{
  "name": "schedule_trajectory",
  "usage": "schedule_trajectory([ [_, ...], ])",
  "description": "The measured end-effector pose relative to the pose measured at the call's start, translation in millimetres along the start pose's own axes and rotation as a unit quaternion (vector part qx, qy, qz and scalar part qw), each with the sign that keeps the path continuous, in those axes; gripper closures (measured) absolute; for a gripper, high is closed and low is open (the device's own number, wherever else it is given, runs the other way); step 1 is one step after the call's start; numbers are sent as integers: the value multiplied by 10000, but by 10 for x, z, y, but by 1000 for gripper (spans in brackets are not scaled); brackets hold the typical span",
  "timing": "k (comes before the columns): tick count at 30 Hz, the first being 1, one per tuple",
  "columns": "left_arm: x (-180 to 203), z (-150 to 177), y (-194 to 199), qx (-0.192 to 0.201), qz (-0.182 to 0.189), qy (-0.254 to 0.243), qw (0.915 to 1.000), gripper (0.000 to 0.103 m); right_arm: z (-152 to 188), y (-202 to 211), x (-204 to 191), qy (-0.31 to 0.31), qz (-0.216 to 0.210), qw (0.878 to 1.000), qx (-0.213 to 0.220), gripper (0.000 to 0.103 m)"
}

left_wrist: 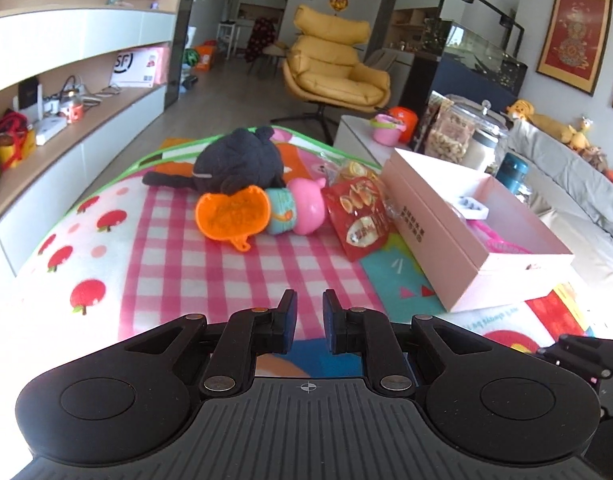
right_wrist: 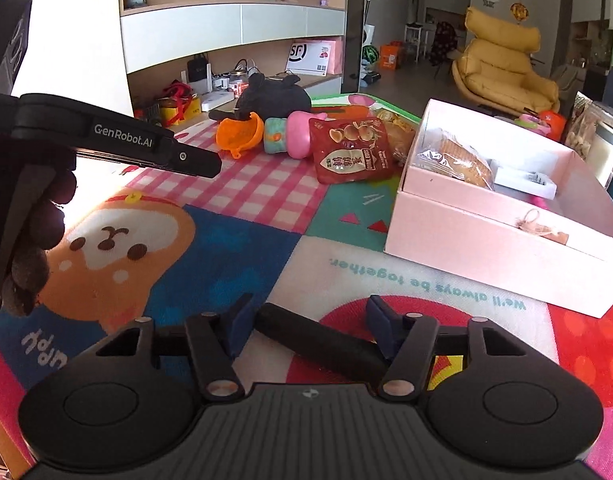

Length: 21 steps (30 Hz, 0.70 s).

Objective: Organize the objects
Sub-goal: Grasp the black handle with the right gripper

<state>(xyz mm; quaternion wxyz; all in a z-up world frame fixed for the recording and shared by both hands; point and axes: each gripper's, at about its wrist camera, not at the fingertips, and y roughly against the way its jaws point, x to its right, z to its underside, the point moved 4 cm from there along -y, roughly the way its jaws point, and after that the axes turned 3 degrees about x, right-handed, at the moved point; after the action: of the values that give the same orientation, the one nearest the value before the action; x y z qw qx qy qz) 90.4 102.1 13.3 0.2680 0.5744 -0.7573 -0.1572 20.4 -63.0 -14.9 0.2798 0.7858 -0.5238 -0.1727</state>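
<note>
The black matte cylindrical rod [right_wrist: 318,340] lies flat on the colourful play mat [right_wrist: 234,248], its long axis slanting across the gap between the half-parted right tongs [right_wrist: 306,328], whose blue pads bracket it without visibly pressing. The left tongs [left_wrist: 309,316], nearly together and empty, hover farther off. Beyond stands the open pink cardboard box [right_wrist: 486,240], ahead and to the right.

left wrist: low over mat [left_wrist: 178,240], facing chair | right wrist: likewise | shared: pink box [right_wrist: 486,248]
</note>
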Motion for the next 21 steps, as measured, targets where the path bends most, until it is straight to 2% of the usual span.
schedule_trajectory([
  [2,64,57,2,-70,88,9,9999,87,44,56,30,147,0,9999,27,42],
  [4,165,107,5,-99,157,-31,9998,87,93,112,69,255,209,9994,48,22],
  [5,222,133,7,-103,181,-73,9998,87,119,134,91,269,281,9992,49,20],
  [9,446,225,3,-164,290,-298,9990,87,195,219,188,205,369,9991,70,19],
  [11,530,263,-17,-226,343,-423,9983,86,198,243,219,269,429,9986,134,27],
  [14,578,290,-35,-248,331,-558,9976,86,172,213,319,281,611,9976,182,27],
  [17,475,204,-30,-47,27,-572,9983,86,135,155,459,67,719,9973,152,27],
  [21,38,-94,-53,480,-774,-266,9955,86,144,127,541,-162,695,9974,137,27],
])
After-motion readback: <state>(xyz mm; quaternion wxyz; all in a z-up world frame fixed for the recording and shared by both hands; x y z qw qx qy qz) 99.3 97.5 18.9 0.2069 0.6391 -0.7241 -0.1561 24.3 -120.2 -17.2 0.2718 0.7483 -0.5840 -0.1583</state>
